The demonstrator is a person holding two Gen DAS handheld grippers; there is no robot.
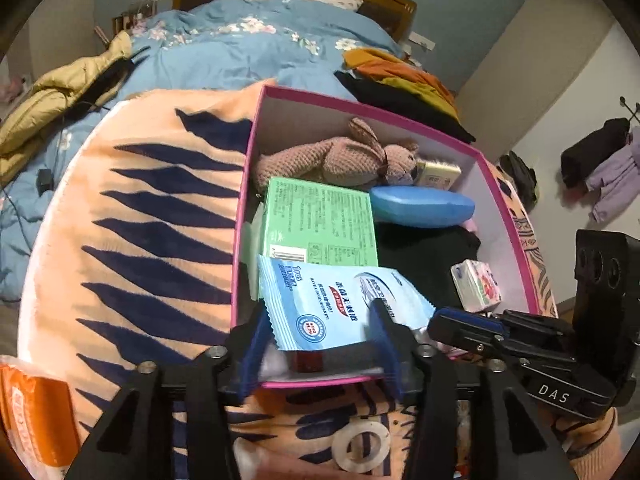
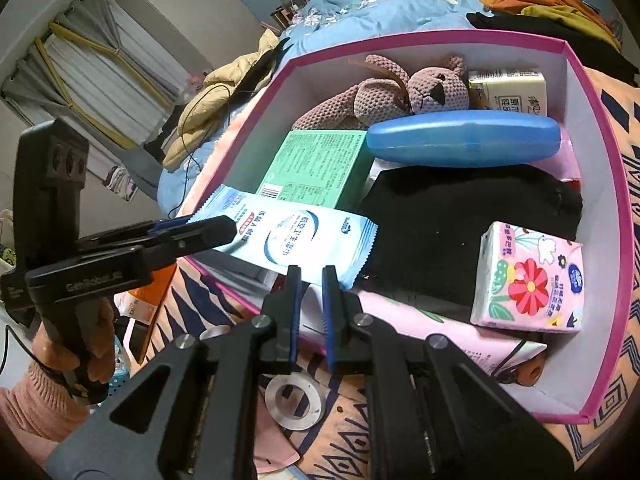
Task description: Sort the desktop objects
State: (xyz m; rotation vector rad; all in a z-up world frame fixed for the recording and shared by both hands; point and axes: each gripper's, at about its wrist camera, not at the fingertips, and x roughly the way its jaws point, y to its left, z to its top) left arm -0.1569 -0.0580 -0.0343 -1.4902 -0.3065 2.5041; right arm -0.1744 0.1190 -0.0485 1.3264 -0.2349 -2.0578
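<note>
One pink-rimmed box (image 2: 576, 80) is holding one knitted bunny (image 2: 404, 92), one blue case (image 2: 464, 140), one green carton (image 2: 320, 168), one floral tissue pack (image 2: 528, 280) and one "1pcs" wet-wipe sachet (image 1: 344, 304). The sachet is lying near the box's front corner, its long axis running across the left gripper (image 1: 320, 340), whose wide-spread fingers are flanking it without clearly pinching. The right gripper (image 2: 312, 280), marked "DAS", is hovering nearly closed, holding nothing.

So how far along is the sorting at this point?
Mostly done: the knitted bunny, green carton, blue case and tissue pack already lie in the pink box. In hand: the left tool stands spread over the wipes packet resting in the box; the right tool is empty, nearly closed. Left: the tape ring and orange packet on the blanket.
</note>
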